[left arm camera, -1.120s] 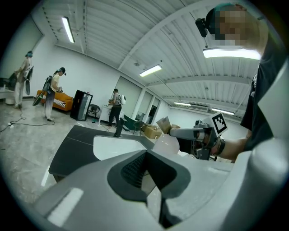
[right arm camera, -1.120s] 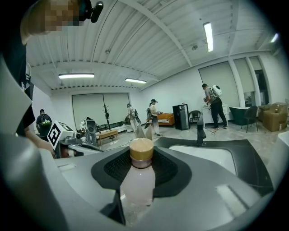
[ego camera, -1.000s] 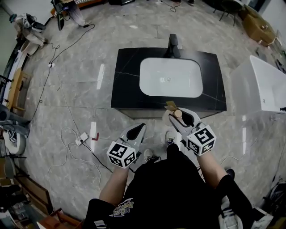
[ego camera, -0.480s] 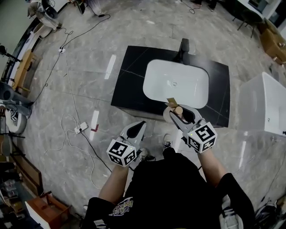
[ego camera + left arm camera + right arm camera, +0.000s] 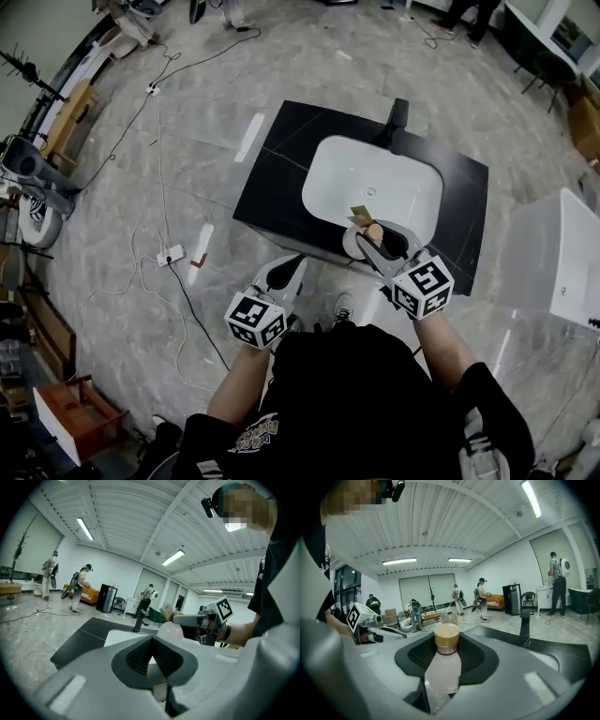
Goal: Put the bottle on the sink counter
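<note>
The bottle (image 5: pixel 356 247) is pale and translucent with a tan cap. My right gripper (image 5: pixel 375 242) is shut on its body, holding it upright over the front strip of the black sink counter (image 5: pixel 281 178), by the near rim of the white basin (image 5: pixel 375 187). In the right gripper view the bottle (image 5: pixel 443 667) stands between the dark pads, cap up. My left gripper (image 5: pixel 289 269) hangs shut and empty just in front of the counter's near edge, to the left of the right one. The left gripper view shows the bottle (image 5: pixel 169 631) from the side.
A black faucet (image 5: pixel 398 117) stands behind the basin. A white tub (image 5: pixel 562 272) sits on the floor to the right. Cables and a power strip (image 5: pixel 172 255) lie on the floor at left. Several people stand far off in the room (image 5: pixel 77 592).
Both grippers have moved forward toward the counter. The bottle has gone from the counter's front edge to over its top by the basin rim. Both grips are unchanged.
</note>
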{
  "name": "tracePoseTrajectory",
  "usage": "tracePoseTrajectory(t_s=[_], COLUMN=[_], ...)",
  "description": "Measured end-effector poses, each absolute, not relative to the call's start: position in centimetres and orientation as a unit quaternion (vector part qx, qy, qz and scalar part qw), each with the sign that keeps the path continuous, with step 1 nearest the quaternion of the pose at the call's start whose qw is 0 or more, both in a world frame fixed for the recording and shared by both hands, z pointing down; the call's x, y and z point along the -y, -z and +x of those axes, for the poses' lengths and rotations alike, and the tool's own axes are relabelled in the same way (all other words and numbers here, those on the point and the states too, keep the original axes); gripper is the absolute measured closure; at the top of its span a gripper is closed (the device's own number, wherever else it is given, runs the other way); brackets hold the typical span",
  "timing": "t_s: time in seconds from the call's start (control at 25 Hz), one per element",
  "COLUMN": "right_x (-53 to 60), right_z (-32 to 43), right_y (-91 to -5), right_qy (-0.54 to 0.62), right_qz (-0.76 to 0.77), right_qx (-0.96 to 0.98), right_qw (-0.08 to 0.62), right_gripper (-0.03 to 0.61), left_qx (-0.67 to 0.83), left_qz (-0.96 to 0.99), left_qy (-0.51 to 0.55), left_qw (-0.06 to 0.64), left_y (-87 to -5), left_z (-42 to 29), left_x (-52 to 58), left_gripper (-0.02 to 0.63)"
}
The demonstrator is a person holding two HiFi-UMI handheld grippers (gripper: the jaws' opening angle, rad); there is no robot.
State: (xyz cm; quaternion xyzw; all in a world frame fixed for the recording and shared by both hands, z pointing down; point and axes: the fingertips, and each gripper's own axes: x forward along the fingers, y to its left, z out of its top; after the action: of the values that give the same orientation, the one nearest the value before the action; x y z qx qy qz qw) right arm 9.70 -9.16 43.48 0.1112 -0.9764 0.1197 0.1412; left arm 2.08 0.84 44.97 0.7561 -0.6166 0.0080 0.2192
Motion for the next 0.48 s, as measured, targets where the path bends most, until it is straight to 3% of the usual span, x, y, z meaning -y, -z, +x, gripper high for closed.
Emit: tracePoseTrajectory(t_s=[0.48], right_x=[10.9], right_z=[9.6], right_y=[-43.6], right_qy=[-0.120], right_qz=[0.096], right_qx=[0.979], right_qw=[0.137], right_gripper=[0.414], left_qx=[0.624], left_qz=[0.750], left_qy=[-0.010], left_qw=[0.219], left_y=[-44.2], left_z=[2.4], left_x=[0.5], left_gripper=[0.614])
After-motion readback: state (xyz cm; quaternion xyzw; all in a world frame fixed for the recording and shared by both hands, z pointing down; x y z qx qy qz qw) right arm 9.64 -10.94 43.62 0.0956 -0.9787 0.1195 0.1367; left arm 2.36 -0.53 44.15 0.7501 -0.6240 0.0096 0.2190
